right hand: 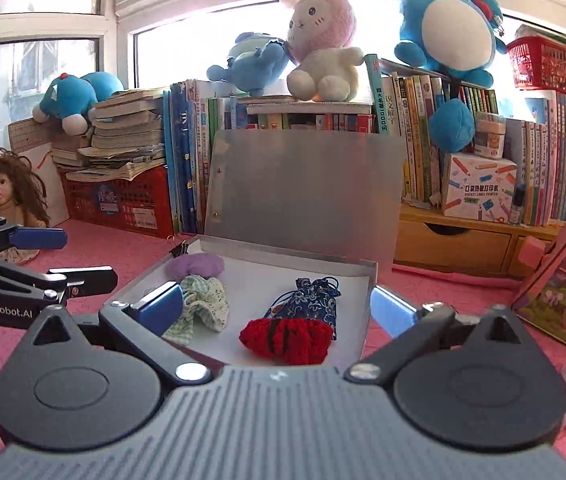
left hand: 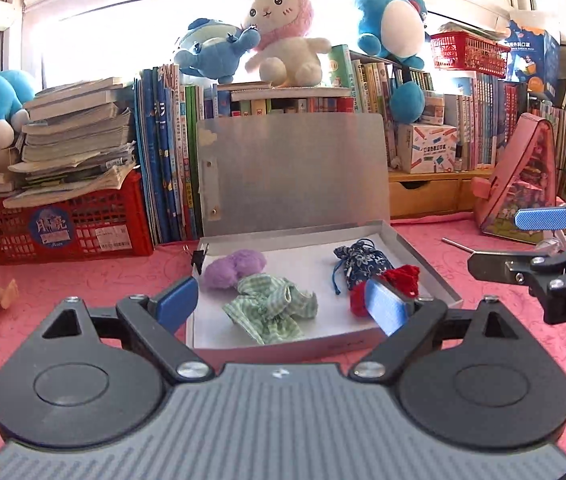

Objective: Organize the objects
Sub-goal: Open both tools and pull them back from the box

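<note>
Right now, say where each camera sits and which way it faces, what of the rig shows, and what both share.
Left wrist: sits on the left gripper, looking forward at the open box; its own open fingers show, with the right gripper at the right edge.
Right wrist: sits on the right gripper, facing the same box; the left gripper shows at the left edge.
Shared: box, red knit item, bookshelf.

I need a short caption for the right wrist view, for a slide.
Open right tool hovers before an open box holding a red knit piece, blue pouch, green cloth and purple pompom.
</note>
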`<state>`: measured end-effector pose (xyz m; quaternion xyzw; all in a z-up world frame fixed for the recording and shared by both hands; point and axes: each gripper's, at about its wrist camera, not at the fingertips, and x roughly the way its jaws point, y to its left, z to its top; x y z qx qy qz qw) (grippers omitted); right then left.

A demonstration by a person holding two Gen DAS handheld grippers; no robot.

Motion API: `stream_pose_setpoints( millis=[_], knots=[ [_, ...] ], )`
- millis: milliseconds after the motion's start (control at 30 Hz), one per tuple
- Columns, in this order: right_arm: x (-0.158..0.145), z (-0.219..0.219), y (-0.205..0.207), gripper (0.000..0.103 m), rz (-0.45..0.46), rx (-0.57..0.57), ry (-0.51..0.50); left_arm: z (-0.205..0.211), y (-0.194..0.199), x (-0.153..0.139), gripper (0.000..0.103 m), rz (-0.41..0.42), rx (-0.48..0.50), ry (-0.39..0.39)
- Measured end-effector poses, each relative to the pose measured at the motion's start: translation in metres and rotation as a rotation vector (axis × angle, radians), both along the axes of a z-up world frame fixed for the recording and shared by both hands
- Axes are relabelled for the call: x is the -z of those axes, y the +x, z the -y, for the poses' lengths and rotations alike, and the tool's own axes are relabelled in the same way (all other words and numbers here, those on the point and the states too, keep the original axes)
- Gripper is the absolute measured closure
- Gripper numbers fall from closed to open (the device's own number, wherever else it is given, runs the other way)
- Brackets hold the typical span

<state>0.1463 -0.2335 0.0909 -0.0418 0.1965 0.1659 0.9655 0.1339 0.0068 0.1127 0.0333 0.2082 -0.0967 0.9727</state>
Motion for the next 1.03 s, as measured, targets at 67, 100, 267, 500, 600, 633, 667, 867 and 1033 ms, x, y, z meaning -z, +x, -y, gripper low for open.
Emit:
stream_pose_setpoints(
  millis=[67,100,267,500,600,633,667,867,1033],
  knots=[
    [0.007,0.0,-0.02,0.0,0.021,-0.009,-0.024,-0.002,-0.02,0.01,0.01,-0.018,0.002,-0.036],
    [0.012,0.0,-0.03,0.0,0.024,-0.011,-0.033,-0.004,-0.031,0.016,0.01,-0.026,0.0,-0.052],
    [0.039,0.001,-0.066,0.0,0.027,-0.01,-0.091,-0.004,-0.08,0.044,0.01,-0.005,-0.002,-0.057],
    [0.078,0.007,-0.1,0.0,0.022,0.043,-0.146,-0.002,-0.133,0.082,0.01,-0.02,-0.016,-0.058],
    [0.093,0.01,-0.104,0.0,-0.011,0.069,-0.147,0.001,-0.147,0.096,0.008,-0.015,-0.011,-0.044],
    [0.097,0.01,-0.104,0.0,-0.024,0.072,-0.146,0.002,-0.151,0.1,0.006,-0.013,-0.015,-0.04],
    [0.101,0.011,-0.104,0.0,-0.038,0.075,-0.146,0.002,-0.155,0.104,0.005,-0.014,-0.016,-0.037],
    [0.108,0.011,-0.101,0.0,-0.068,0.091,-0.152,0.005,-0.162,0.117,0.005,-0.044,-0.021,-0.009],
    [0.111,0.007,-0.095,0.0,-0.136,0.059,-0.172,0.005,-0.163,0.123,0.005,-0.069,-0.02,-0.015]
  ],
)
